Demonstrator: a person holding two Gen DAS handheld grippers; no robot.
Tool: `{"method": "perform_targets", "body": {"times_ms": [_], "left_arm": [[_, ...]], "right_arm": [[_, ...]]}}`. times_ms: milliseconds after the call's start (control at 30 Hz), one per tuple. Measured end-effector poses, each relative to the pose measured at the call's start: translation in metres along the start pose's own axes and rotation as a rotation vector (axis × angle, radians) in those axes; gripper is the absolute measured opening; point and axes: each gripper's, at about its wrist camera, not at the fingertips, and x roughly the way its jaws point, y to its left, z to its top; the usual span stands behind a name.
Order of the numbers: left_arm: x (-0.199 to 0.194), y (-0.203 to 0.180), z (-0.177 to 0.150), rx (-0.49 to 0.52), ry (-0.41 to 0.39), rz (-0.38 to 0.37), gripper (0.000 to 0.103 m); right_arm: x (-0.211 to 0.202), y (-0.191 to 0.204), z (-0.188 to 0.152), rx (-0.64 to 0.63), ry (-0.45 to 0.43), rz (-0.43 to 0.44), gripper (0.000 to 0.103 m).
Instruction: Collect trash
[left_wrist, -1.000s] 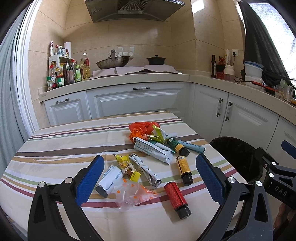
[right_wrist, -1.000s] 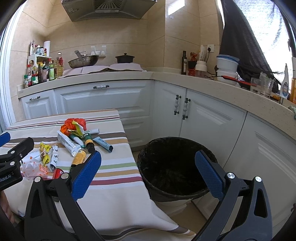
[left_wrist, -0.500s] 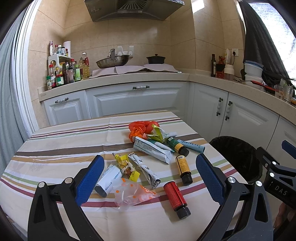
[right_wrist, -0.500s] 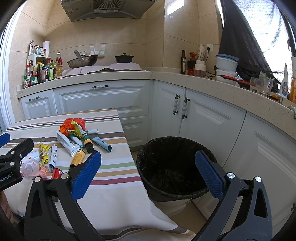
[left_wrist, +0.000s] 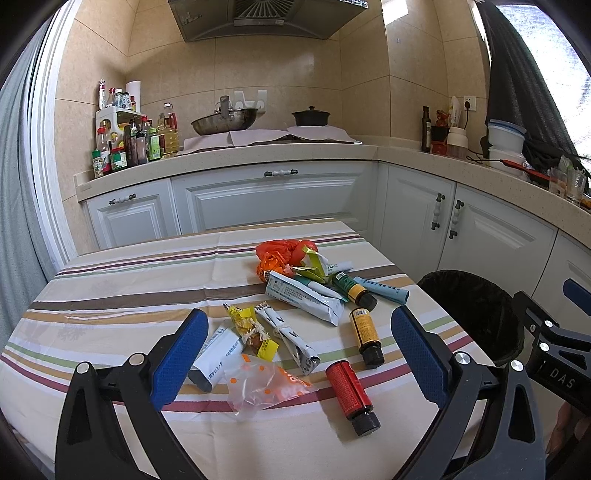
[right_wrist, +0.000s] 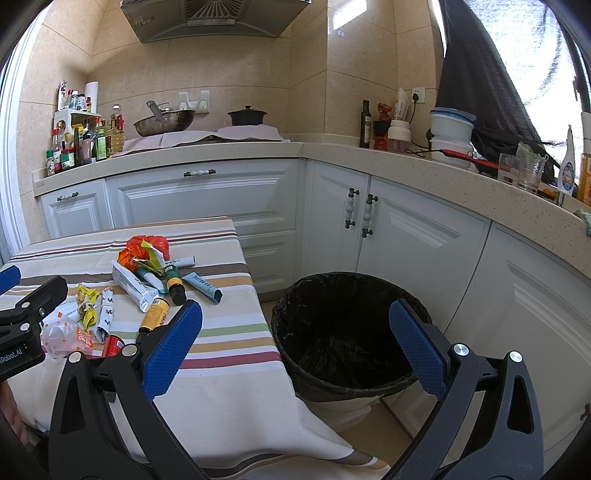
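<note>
- Trash lies clustered on the right-centre of a striped tablecloth (left_wrist: 122, 295) in the left wrist view: a red bottle (left_wrist: 351, 390) nearest the camera, a clear orange-dotted bag (left_wrist: 264, 384) beside it, a yellow wrapper (left_wrist: 251, 332), a white tube (left_wrist: 216, 356), an amber bottle (left_wrist: 365, 338), a white-blue packet (left_wrist: 303, 301) and an orange plastic bag (left_wrist: 280, 254) at the far end.
- Room, same view: white cabinets under a beige counter (left_wrist: 229, 157), a wok (left_wrist: 224, 123) and dark pot (left_wrist: 311, 117) on the hob, range hood above.
- Left gripper (left_wrist: 297, 354) hovers low over the near table edge, fingers spread wide and empty; the clear bag and red bottle sit between them.
- Table's left half and far side are bare cloth; a black-lined bin (left_wrist: 476, 314) stands just off the right edge.
- Right wrist view: the bin (right_wrist: 351, 328) stands on the floor between the table's corner and the corner cabinets, mouth uncovered, liner dark inside.
- Right gripper (right_wrist: 295, 345) is held above the gap between table and bin, fingers wide apart, holding nothing.
- Trash pile sits to its left on the cloth (right_wrist: 221, 332); the red bottle (right_wrist: 112, 343) is partly hidden behind the left finger.
- Left gripper body (right_wrist: 26, 321) enters at the left margin.
- Cloth overhangs the near table edge; floor beside the bin is open.
</note>
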Motion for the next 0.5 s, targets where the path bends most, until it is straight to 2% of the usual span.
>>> {"method": "perform_targets", "body": {"times_ms": [500], "left_arm": [[0.0031, 0.0010, -0.0017, 0.002, 0.012, -0.007, 0.097]], "right_arm": [[0.0008, -0.0020, 0.0000, 0.001, 0.000, 0.000, 0.099]]}}
